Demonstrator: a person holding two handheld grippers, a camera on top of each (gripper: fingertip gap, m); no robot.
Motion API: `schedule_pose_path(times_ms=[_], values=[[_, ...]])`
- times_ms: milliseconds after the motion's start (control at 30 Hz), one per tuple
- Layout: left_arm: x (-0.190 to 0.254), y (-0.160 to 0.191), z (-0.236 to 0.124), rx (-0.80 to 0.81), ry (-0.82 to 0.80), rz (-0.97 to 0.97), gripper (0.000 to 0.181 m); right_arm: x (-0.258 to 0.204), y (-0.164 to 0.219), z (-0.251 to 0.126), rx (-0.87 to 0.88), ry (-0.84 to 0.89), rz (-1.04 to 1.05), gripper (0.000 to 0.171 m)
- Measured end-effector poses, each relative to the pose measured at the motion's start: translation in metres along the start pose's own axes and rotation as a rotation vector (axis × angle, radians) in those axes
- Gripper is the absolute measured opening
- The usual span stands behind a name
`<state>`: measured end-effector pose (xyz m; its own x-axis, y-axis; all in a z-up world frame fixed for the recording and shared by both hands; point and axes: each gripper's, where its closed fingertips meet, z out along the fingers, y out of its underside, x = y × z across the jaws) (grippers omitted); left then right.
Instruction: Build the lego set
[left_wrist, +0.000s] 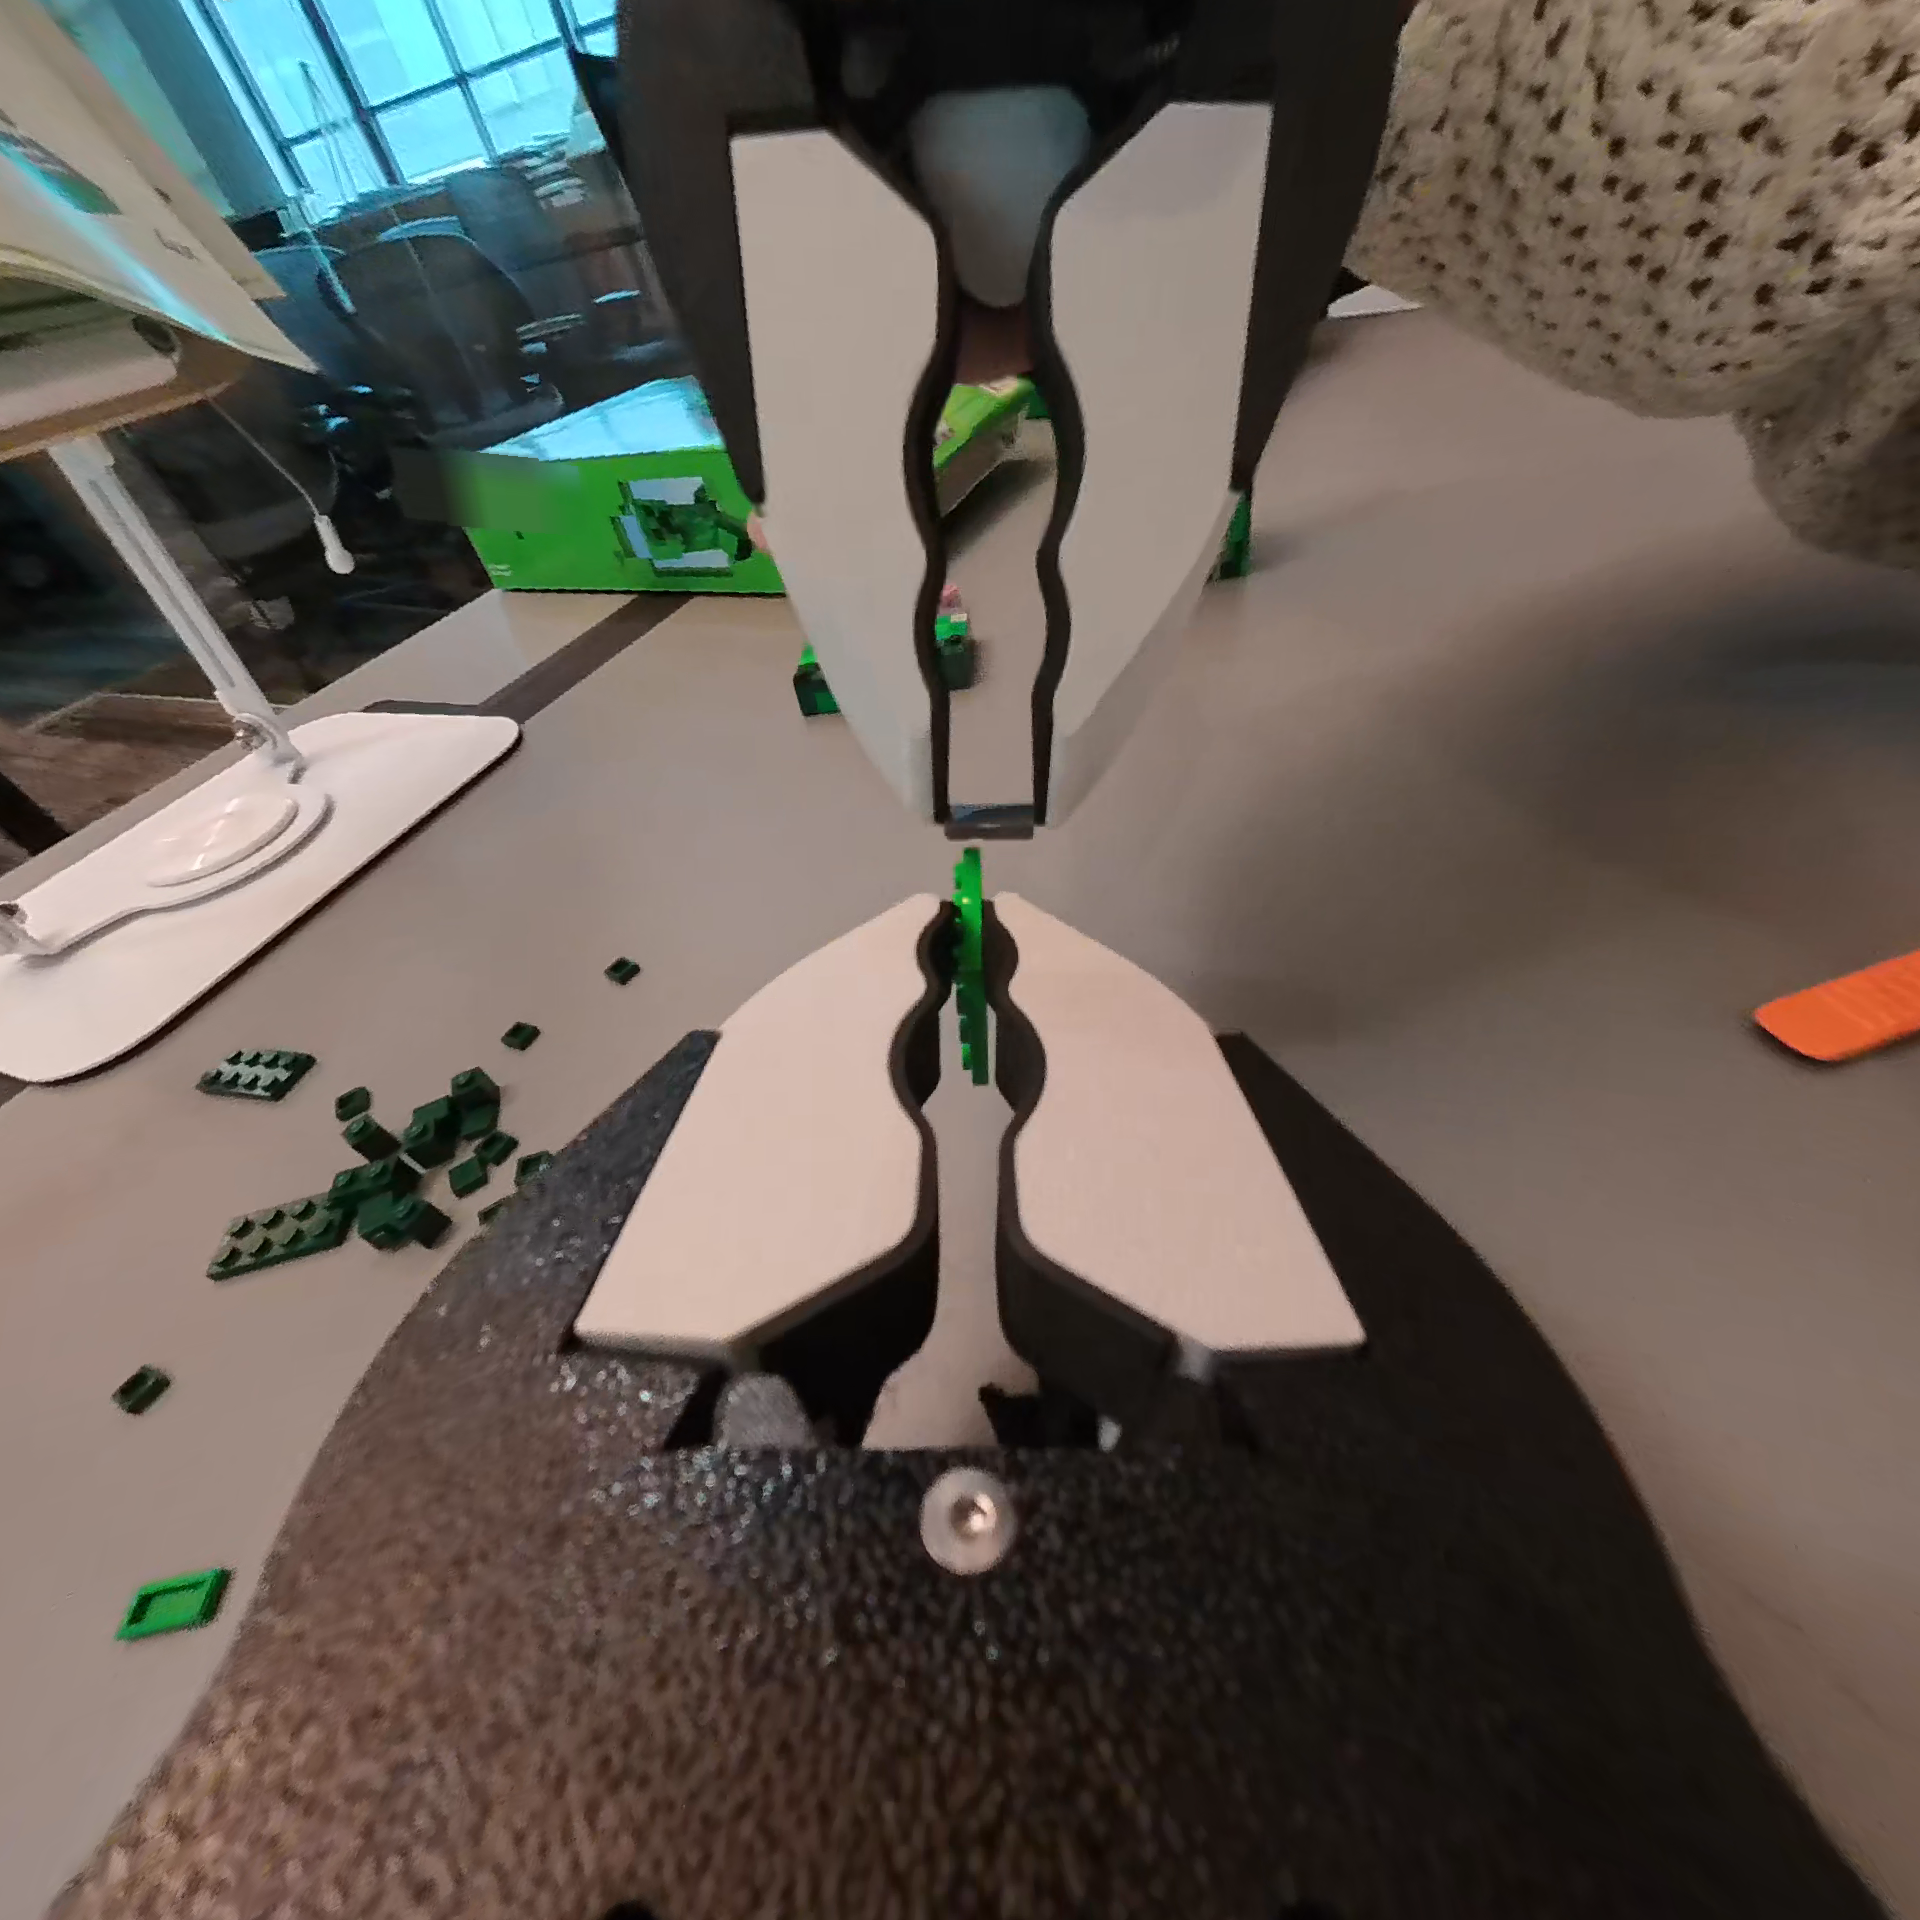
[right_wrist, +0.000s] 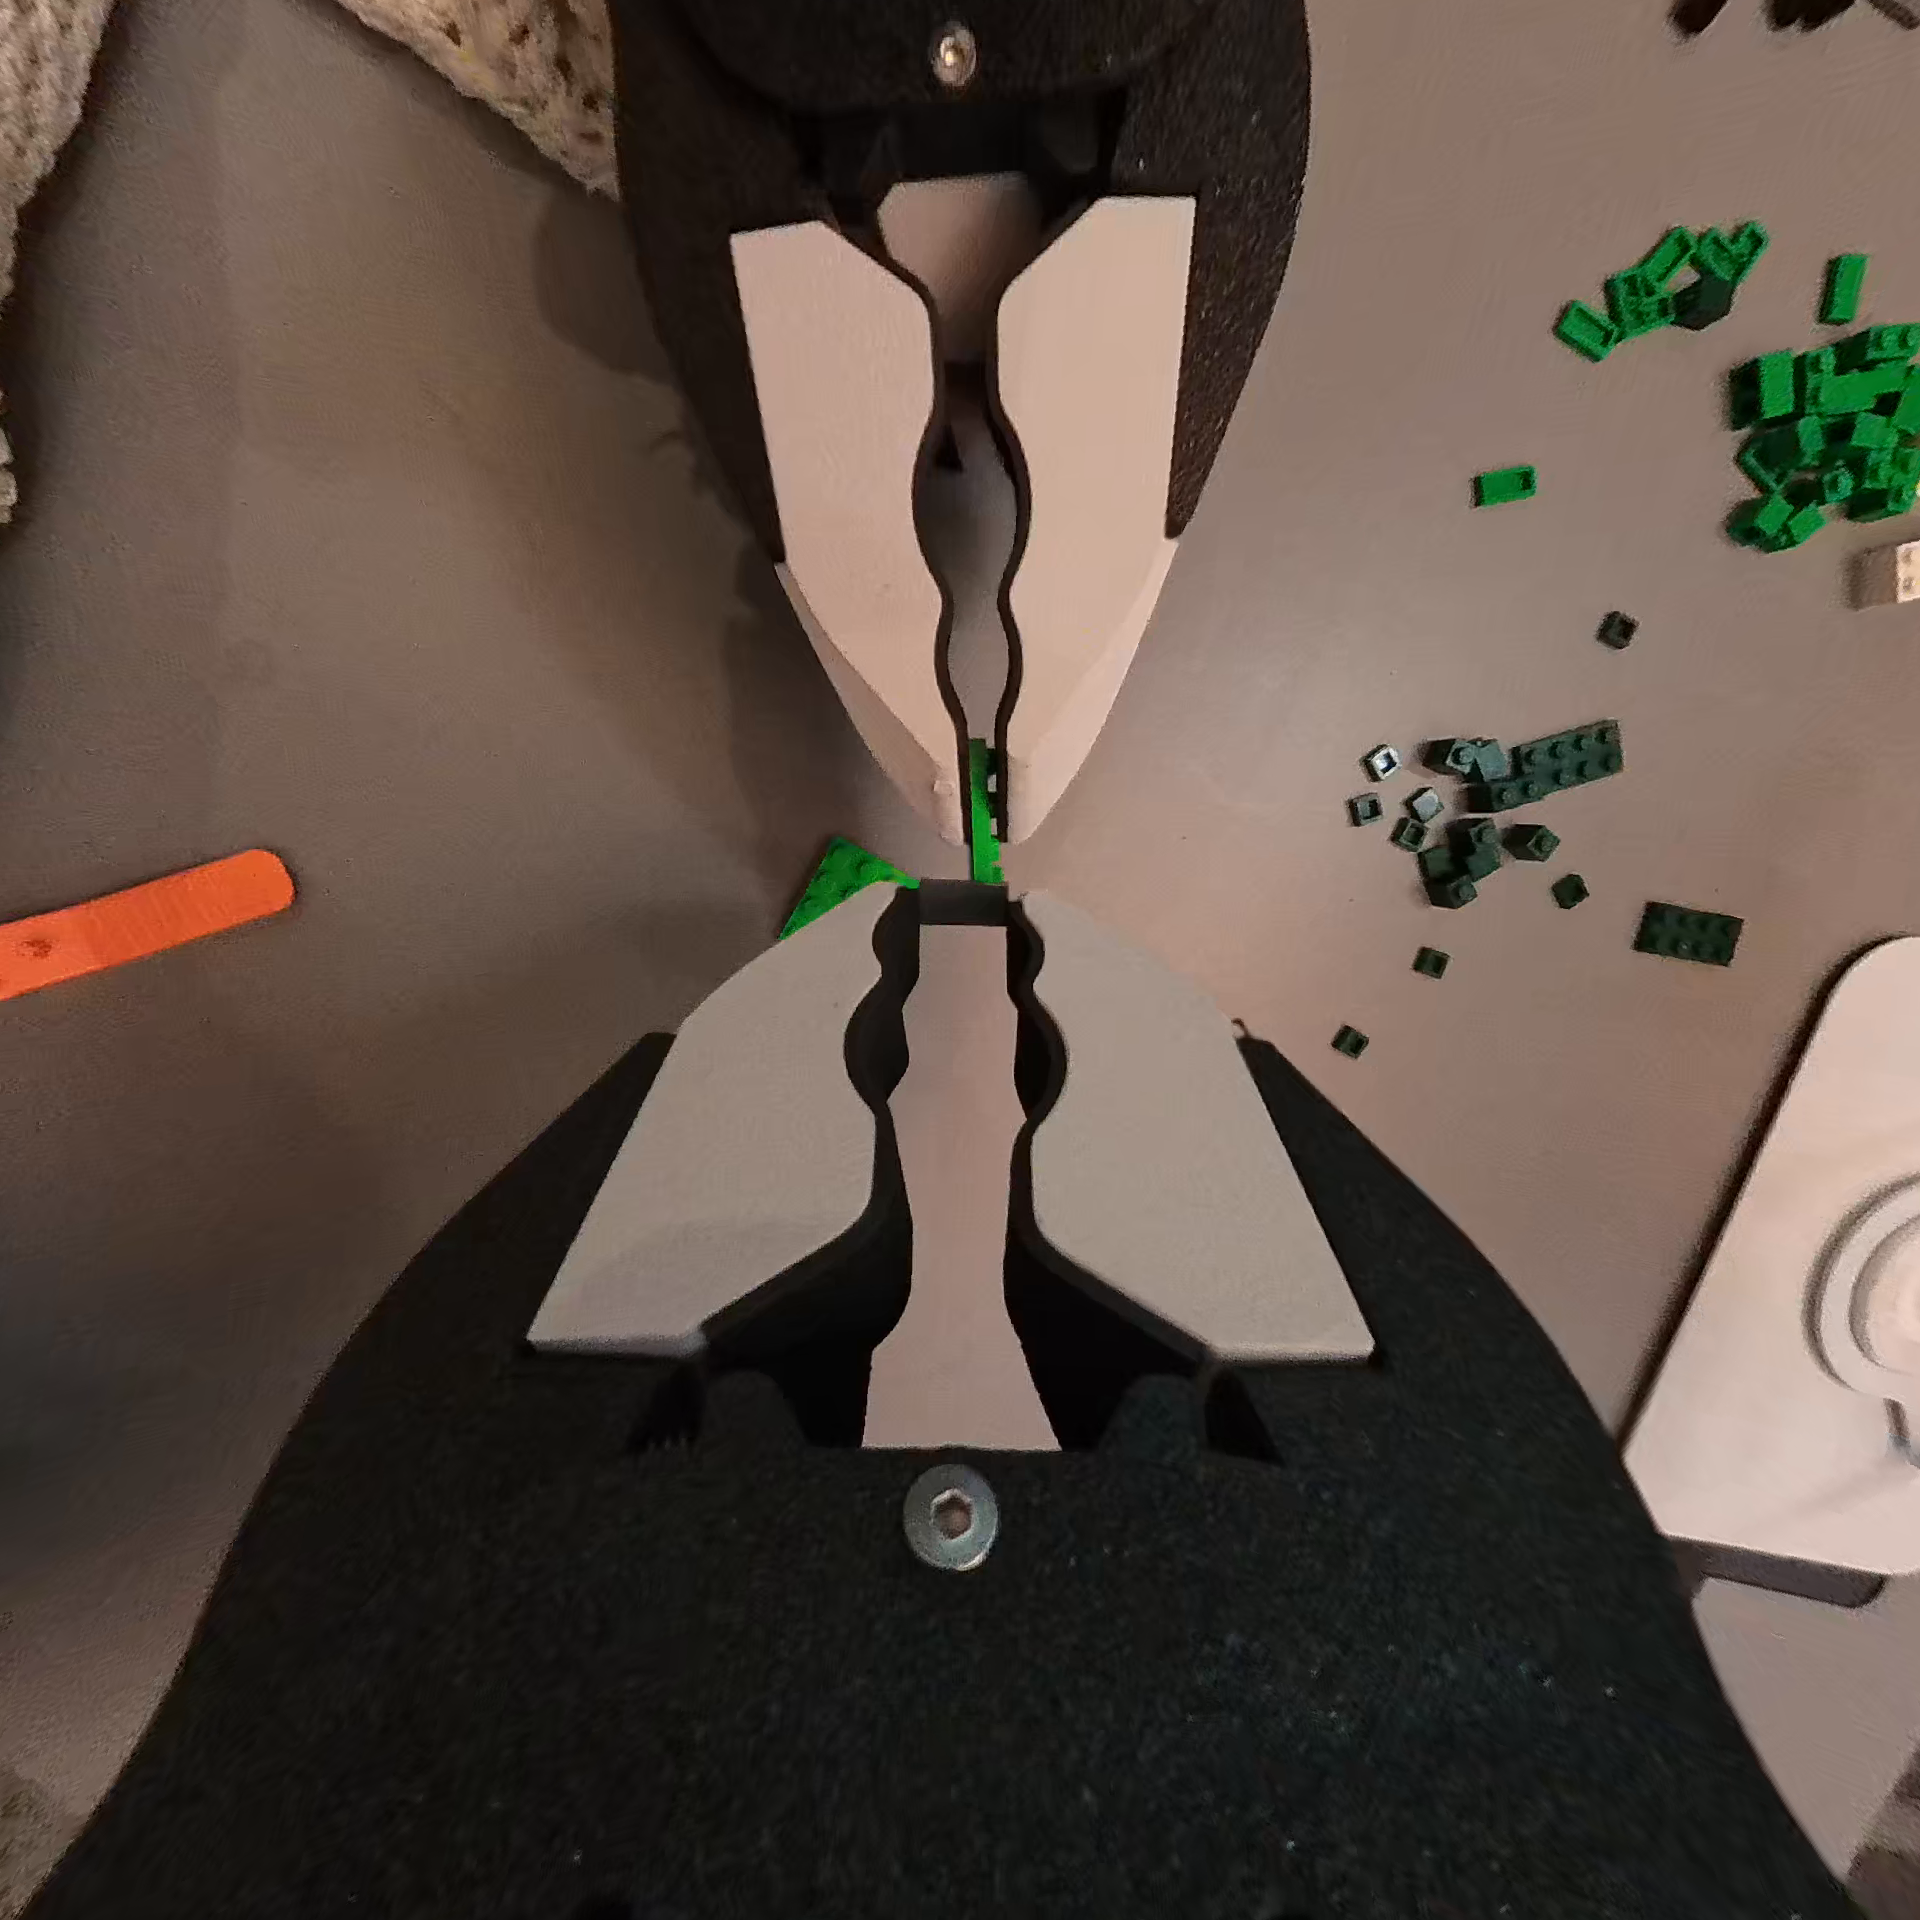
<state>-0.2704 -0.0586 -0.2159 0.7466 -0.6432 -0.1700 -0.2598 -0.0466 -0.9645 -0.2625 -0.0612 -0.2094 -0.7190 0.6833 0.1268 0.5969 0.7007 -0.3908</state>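
Left tongs (left_wrist: 964, 906) closed on bright green plate (left_wrist: 968, 966), held edge-on, long axis along fingers. Right tongs (right_wrist: 964, 902) clamped on small dark piece (right_wrist: 962, 902), tip-to-tip opposite, nearly touching plate edge, above table (left_wrist: 1455, 831).

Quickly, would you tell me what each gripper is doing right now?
Left gripper: shut on green plate.
Right gripper: shut on dark piece.
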Motion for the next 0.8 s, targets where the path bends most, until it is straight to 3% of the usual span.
schedule_pose_path(times_ms=[167, 500, 667, 800], values=[[0.005, 0.002, 0.002, -0.018, 0.004, 0.061, 0.005, -0.004, 0.006, 0.002, 0.012, -0.009, 0.033, 0.016], [0.045, 0.042, 0.017, -0.232, 0.088, 0.537, 0.01, -0.027, 0.035, 0.003, 0.042, -0.002, 0.151, 0.016], [0.051, 0.032, 0.013, -0.194, 0.141, 0.415, 0.033, -0.038, 0.041, 0.009, 0.059, -0.021, 0.186, 0.016], [0.046, 0.031, 0.011, -0.254, 0.179, 0.11, 0.044, -0.041, 0.043, 0.011, 0.068, -0.022, 0.198, 0.016]])
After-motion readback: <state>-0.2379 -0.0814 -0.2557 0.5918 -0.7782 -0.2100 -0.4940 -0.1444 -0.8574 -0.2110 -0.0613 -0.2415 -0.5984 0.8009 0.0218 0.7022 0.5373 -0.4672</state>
